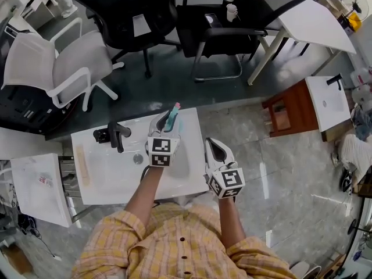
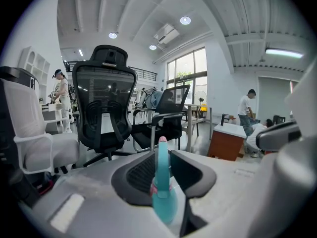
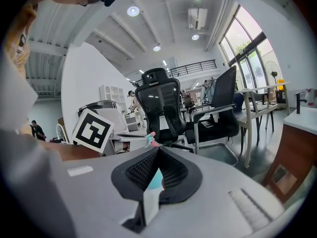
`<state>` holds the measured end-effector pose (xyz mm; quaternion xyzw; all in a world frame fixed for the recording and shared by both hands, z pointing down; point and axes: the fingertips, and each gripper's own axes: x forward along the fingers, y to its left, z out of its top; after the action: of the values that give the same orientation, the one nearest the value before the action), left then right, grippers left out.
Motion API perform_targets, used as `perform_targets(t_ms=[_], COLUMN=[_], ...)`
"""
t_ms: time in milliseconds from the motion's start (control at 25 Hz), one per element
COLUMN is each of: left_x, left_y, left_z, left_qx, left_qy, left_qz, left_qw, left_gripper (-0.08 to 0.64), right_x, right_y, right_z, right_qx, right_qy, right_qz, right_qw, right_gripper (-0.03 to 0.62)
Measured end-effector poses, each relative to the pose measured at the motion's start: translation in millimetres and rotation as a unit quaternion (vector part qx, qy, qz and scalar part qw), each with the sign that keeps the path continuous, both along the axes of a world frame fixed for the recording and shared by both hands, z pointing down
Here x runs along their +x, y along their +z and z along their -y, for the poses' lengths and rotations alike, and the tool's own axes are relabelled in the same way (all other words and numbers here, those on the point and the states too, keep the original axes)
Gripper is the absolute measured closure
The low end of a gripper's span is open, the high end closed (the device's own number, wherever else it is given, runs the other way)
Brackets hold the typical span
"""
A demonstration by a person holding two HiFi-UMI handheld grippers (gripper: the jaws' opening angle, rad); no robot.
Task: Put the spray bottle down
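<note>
A teal spray bottle with a pink nozzle tip stands upright near the far right edge of the white washbasin top. My left gripper is around it. In the left gripper view the bottle rises between the two black pads with the jaws spread wide, so my left gripper is open and not pressing on it. My right gripper hangs just off the basin top's right side with nothing in it. In the right gripper view my right gripper has its tips together, and the bottle's nozzle shows to the left behind it.
A black faucet and a drain sit on the basin left of the bottle. Beyond the basin's far edge stand a white chair and black office chairs. A wooden cabinet with a white sink is at the right.
</note>
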<state>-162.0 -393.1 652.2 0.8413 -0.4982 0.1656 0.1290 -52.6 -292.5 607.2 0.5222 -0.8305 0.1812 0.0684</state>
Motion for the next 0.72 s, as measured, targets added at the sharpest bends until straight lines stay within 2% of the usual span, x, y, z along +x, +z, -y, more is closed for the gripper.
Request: perform_targets(t_ms=[720], left_x=[-6.3], left_y=[-42.1], left_z=[-22.4], left_qx=[0.027], left_qy=[-0.045], left_qz=[-0.009], left_qw=[0.9986], left_gripper=[0.451], right_x=[10.4], right_y=[-30.3], right_z=[-17.3], right_qx=[0.025], right_qy=[-0.025], right_qz=[0.009], right_qw=[0.999], right_gripper=[0.591])
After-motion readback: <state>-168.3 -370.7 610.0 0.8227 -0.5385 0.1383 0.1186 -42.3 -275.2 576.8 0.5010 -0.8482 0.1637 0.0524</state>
